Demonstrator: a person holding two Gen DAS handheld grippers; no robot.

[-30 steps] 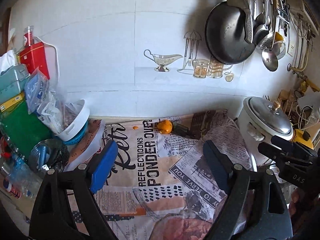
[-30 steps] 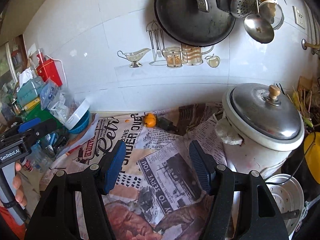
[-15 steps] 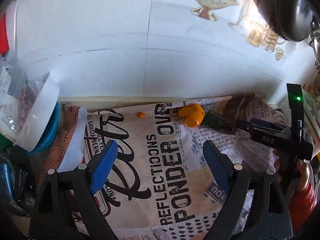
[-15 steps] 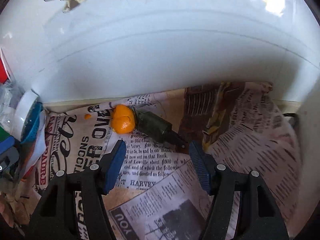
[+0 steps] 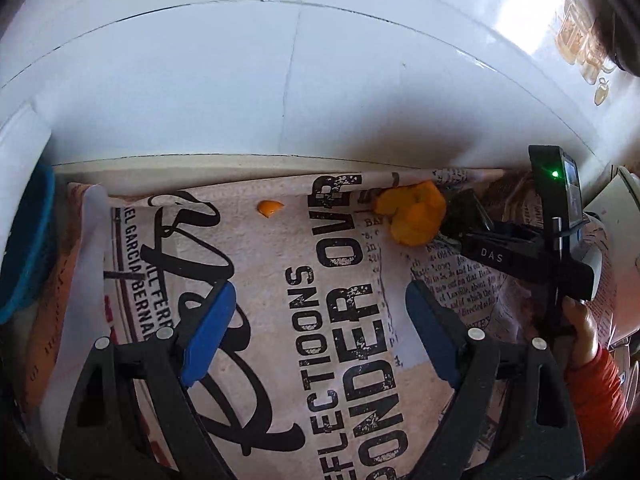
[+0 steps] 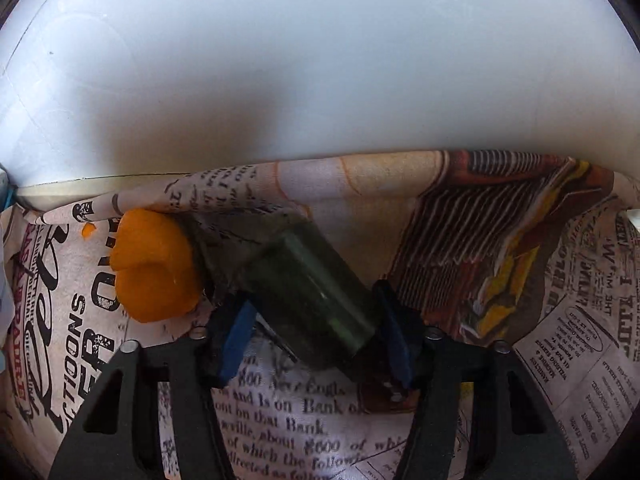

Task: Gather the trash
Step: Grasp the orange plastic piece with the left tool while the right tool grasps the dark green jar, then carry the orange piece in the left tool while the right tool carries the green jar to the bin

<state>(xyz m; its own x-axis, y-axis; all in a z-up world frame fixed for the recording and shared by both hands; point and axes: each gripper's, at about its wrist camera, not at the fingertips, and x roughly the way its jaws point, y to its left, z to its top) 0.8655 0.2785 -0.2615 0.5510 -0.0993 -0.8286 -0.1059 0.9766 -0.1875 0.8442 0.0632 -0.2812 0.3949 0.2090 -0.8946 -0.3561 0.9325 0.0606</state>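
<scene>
A dark green glass bottle (image 6: 316,300) lies on its side on the newspaper-print cloth (image 6: 280,404), next to the white wall. My right gripper (image 6: 316,328) is open, its blue pads on either side of the bottle, close to it. An orange peel (image 6: 154,268) lies just left of the bottle; it also shows in the left wrist view (image 5: 414,216). A small peel scrap (image 5: 270,208) lies further left. My left gripper (image 5: 320,332) is open and empty above the cloth, short of the peel. The right gripper's body (image 5: 516,248) hides the bottle in the left wrist view.
The white tiled wall (image 5: 280,80) stands right behind the trash. A white bowl over a blue one (image 5: 24,216) sits at the left edge. A white cooker body (image 5: 612,216) is at the far right. The cloth folds up against the wall.
Both grippers have moved forward toward the wall. The right gripper's pads now flank the green bottle and stand narrower. The left gripper stays open, nearer the peel.
</scene>
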